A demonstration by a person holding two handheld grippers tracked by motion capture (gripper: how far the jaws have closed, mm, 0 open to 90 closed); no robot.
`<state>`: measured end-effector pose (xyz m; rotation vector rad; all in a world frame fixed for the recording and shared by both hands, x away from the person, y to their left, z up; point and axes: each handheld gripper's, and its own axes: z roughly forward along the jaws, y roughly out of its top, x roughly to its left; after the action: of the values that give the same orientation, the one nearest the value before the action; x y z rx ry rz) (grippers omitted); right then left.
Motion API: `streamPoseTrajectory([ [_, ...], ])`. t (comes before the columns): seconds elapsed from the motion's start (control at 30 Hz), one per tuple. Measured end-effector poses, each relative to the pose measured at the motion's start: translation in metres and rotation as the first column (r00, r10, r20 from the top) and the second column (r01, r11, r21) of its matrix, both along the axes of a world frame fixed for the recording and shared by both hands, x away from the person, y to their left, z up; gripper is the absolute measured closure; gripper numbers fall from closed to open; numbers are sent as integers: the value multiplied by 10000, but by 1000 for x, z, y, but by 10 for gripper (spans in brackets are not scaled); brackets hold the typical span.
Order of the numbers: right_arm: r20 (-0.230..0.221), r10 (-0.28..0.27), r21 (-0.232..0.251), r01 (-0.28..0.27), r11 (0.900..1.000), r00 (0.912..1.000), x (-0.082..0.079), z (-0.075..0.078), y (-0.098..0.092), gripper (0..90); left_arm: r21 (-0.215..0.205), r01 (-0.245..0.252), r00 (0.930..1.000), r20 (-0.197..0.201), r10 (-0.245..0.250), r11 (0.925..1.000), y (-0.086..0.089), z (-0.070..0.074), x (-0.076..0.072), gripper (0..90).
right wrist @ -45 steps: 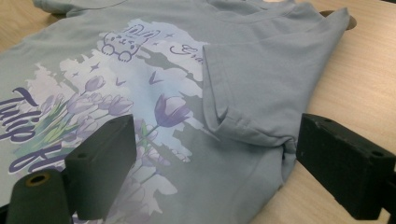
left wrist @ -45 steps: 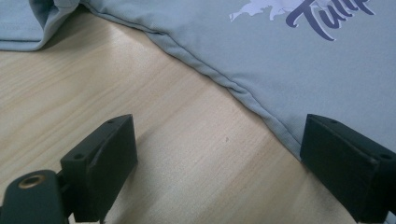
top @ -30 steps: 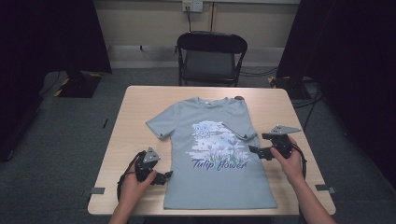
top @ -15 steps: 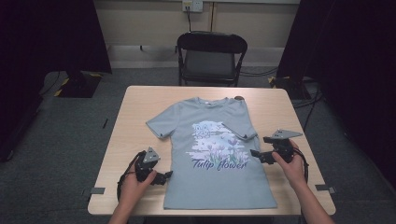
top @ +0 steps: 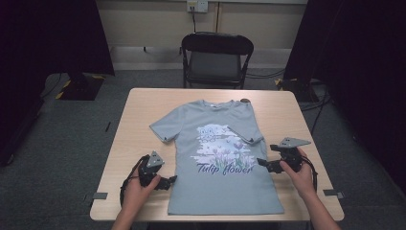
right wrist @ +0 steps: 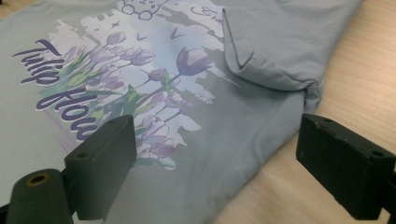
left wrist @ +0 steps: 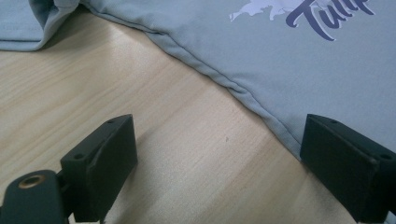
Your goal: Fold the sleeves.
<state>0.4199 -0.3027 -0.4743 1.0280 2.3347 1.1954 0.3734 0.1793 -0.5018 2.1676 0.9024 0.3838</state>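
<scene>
A light blue T-shirt [top: 220,163] with a tulip print and the words "Tulip flower" lies flat, front up, on the wooden table [top: 139,110]. Its right sleeve [right wrist: 275,51] is folded in over the chest. My left gripper [top: 168,182] is open and low at the shirt's left side seam [left wrist: 233,88], with bare wood between its jaws. My right gripper [top: 264,165] is open over the shirt's right edge [right wrist: 261,154], just below the folded sleeve. Nothing is held in either one.
A black folding chair [top: 216,57] stands beyond the table's far edge. Dark curtains hang on both sides. Cables [top: 313,103] run over the grey carpet at the right. A small dark round object [top: 245,100] lies by the shirt's collar.
My right gripper has moved slightly down and inward along the shirt's right edge. The left gripper and the shirt have hardly moved.
</scene>
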Motion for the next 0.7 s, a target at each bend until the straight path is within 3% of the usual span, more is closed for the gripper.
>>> streamPoseTrajectory([
  [0.7, -124, 122, -135, -124, 9998, 9998, -12, -10, -7, 116, 0, -1, 10000, 1, 1, 10000, 0, 0, 0, 103],
])
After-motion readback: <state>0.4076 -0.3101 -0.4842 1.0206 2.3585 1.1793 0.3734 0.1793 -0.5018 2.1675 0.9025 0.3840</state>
